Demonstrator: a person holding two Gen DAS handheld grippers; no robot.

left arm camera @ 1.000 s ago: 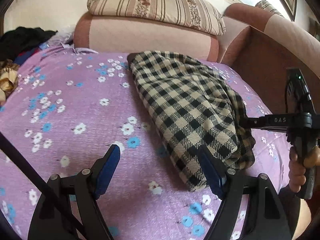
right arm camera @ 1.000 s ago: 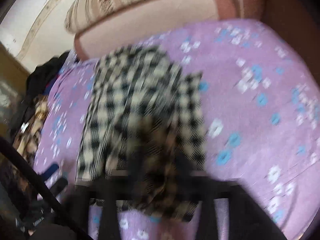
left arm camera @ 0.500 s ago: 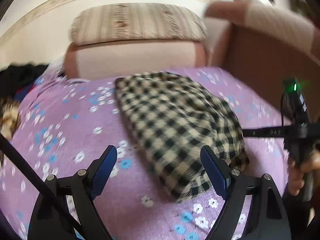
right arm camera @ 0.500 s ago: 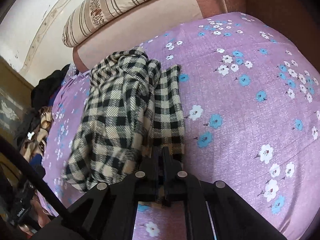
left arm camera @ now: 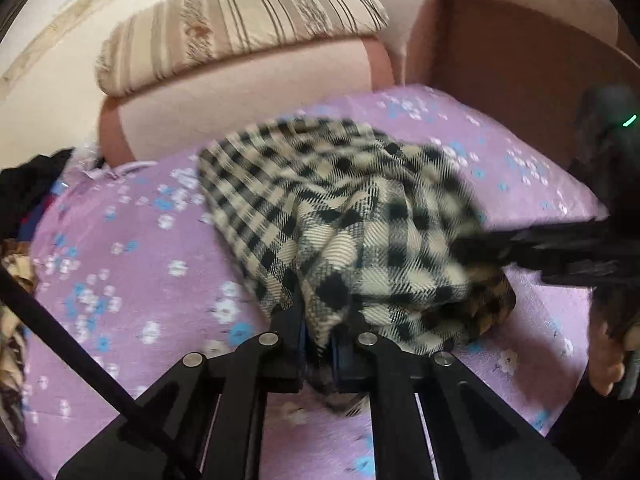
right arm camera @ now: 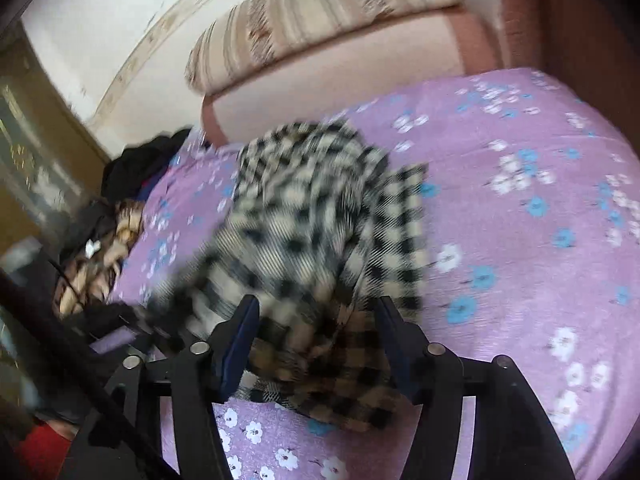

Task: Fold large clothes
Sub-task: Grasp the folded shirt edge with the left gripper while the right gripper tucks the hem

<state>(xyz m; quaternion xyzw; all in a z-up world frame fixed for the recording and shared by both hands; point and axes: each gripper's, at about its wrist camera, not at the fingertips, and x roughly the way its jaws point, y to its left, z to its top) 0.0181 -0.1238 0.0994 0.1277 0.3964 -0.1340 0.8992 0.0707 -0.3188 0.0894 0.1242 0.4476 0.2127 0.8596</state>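
Purple flowered bedsheet [left arm camera: 132, 280] covers the bed under both tools. On it, the left gripper [left arm camera: 318, 344] has just snapped together, pinching the near edge of the checked garment [left arm camera: 320, 208]. The right gripper [right arm camera: 316, 332] has just been opening; its jaws stand apart with the cloth's bunched corner between them. Behind, a striped cushion [left arm camera: 240, 28] tops the pink sofa back [left arm camera: 240, 96]; dark clothes [right arm camera: 140, 164] are heaped at the left.

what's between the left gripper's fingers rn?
A bunched fold of the checked garment: the left gripper has just closed and is shut on its near edge, plain in the left wrist view.
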